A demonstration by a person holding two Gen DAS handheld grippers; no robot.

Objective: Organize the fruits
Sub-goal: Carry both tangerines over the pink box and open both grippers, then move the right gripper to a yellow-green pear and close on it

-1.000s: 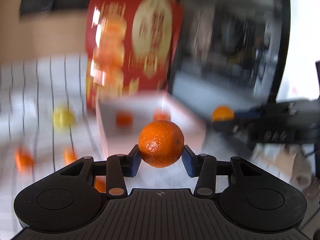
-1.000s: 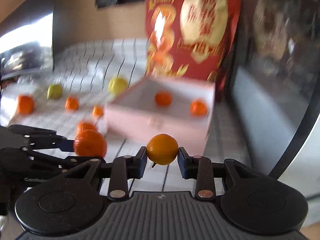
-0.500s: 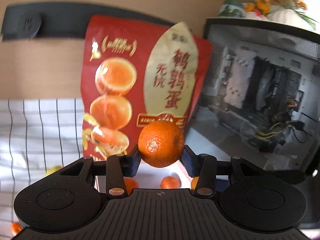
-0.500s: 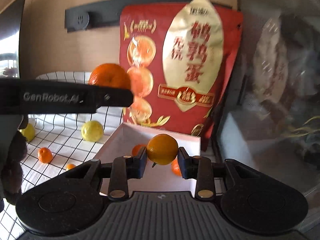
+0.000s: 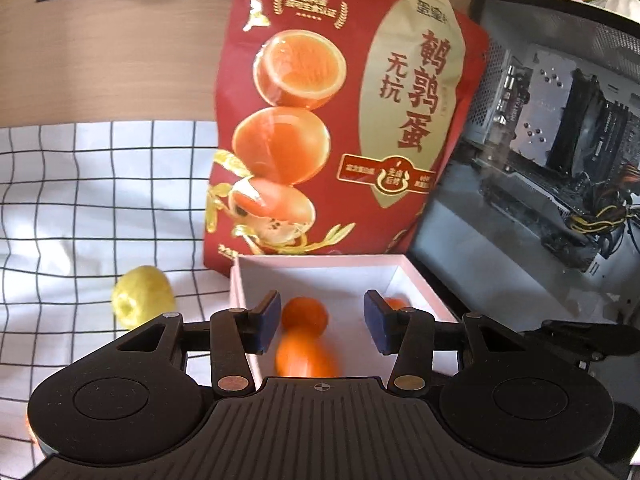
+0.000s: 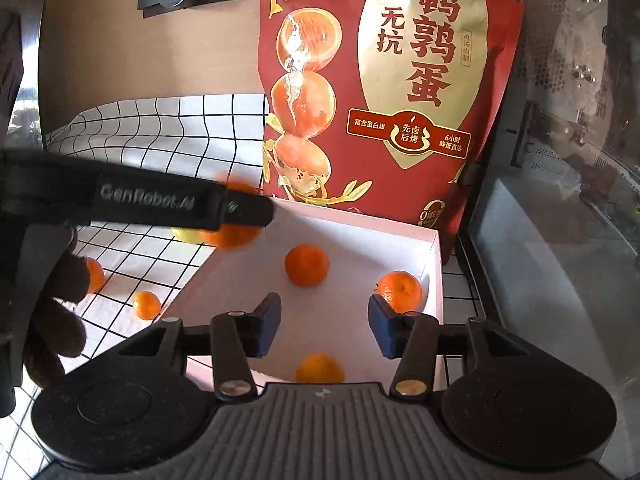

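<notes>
Both tongs hang apart-jawed and empty over the white box (image 6: 434, 248) — the left tongs (image 5: 320, 322) have just widened above a blurred falling mandarin (image 5: 306, 354), the right tongs (image 6: 322, 326) above a second dropping mandarin (image 6: 320, 368). 2 mandarins already rest inside the box, while a yellow fruit (image 5: 142, 296) and small oranges (image 6: 146, 305) wait on the checked desk cloth (image 5: 80, 200). The risk — a dropped fruit may bounce or roll over the low wall.

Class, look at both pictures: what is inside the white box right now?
The white box holds oranges: one centre, one right, one blurred near the front. The gripper body hides the front edge.
</notes>
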